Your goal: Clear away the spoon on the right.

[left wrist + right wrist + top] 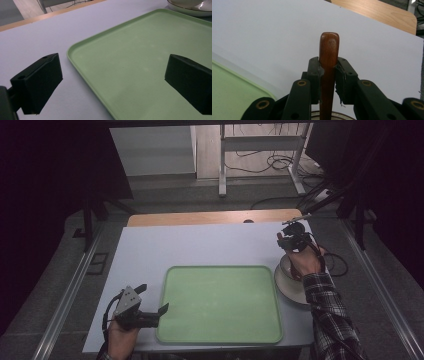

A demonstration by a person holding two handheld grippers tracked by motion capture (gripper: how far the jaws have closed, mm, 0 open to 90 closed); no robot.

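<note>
Where clamped — brown wooden handle (329, 50), perhaps glossy

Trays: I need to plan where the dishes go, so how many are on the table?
1. The green tray lies in the middle of the table's near side, between the left gripper and the stacked dishes.

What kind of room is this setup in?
Probably a lab or workshop recording station, not a kitchen: a white table ringed by dark curtains, loose cables on the floor behind, and a bare green tray laid out for handling practice.
</note>
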